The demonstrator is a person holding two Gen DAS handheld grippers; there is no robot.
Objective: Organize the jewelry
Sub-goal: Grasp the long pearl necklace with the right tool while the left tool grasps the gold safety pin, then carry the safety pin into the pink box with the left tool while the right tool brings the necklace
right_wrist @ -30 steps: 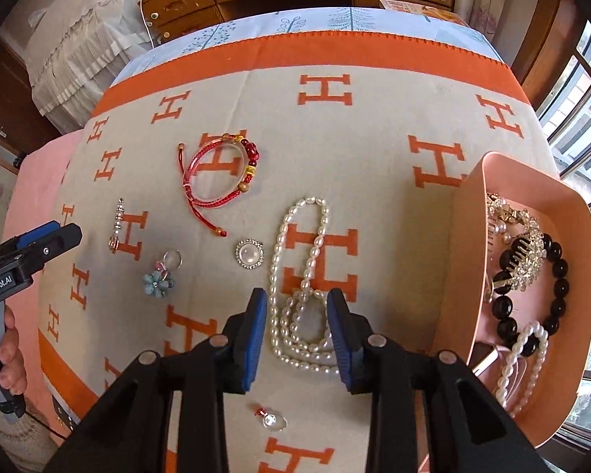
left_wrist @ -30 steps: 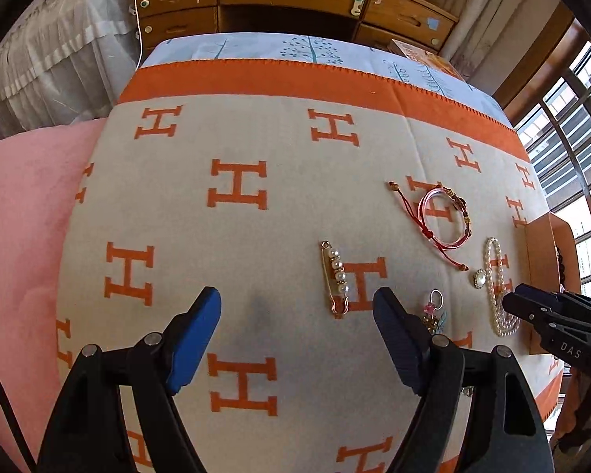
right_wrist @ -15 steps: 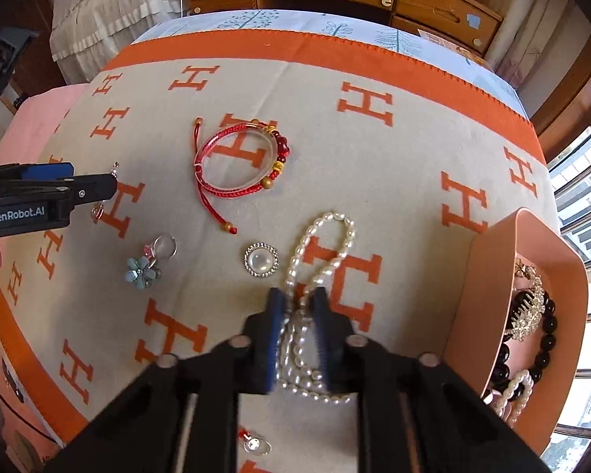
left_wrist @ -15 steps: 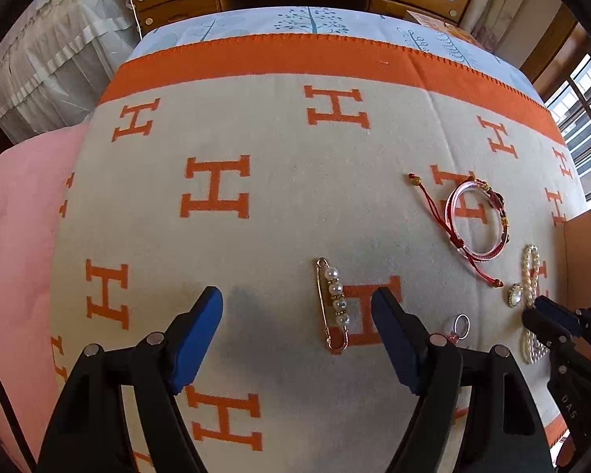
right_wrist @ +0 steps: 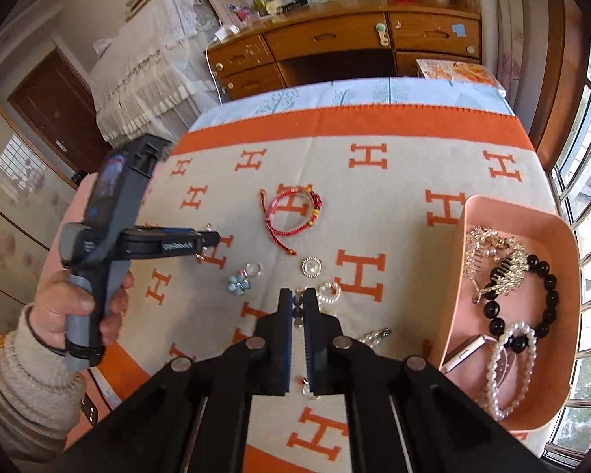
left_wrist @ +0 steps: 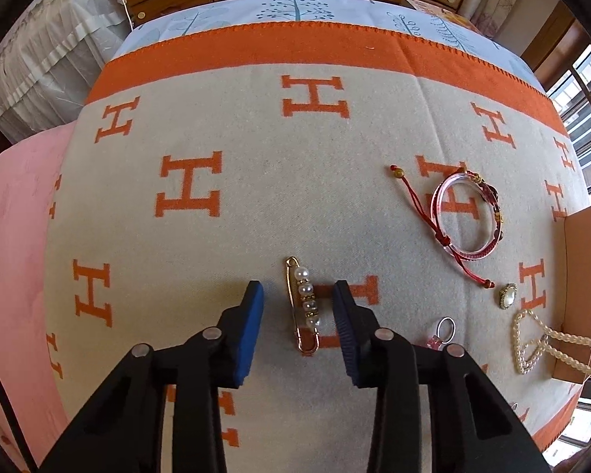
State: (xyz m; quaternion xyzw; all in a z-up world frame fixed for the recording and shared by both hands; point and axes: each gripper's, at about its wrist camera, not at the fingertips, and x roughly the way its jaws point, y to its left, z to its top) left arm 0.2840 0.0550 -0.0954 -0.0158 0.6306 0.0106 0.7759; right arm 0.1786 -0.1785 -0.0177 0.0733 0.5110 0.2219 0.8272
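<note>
Straddling the pearl pin [left_wrist: 305, 304] at lower centre, left gripper [left_wrist: 298, 307] jaws narrowing, untouched; right gripper [right_wrist: 298, 307] pinching the pearl necklace [right_wrist: 328, 291].

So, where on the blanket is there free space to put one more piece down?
The left half of the cream and orange H-pattern blanket is bare, from the orange border band down to the gold pearl safety-pin brooch. The right side is crowded: red cord bracelet, round pearl brooch, white pearl necklace, peach tray.

Black tool [left_wrist: 297, 303], blue pads [left_wrist: 252, 327]; beige knit sleeve [right_wrist: 27, 378].
</note>
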